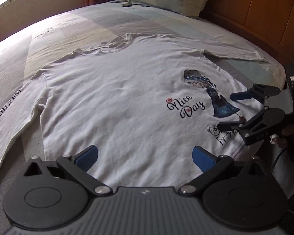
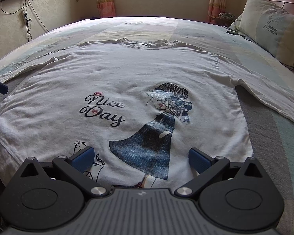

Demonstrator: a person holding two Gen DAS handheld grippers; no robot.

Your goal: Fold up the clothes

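Both wrist views low, near hem; share shirt (image 1: pixel 115 90) print.

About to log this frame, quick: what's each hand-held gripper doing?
Left hand-held gripper: open, empty, over the shirt hem.
Right hand-held gripper: open, empty, over the hem.

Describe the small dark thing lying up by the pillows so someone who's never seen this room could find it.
Start at the bed with the white long-sleeved shirt spread across it, then look past the shirt's collar toward the wooden headboard. Just in front of the pale pillow printed DREAMCITY lies a small flat dark object on the sheet. It is the only dark item there; what it is cannot be told.
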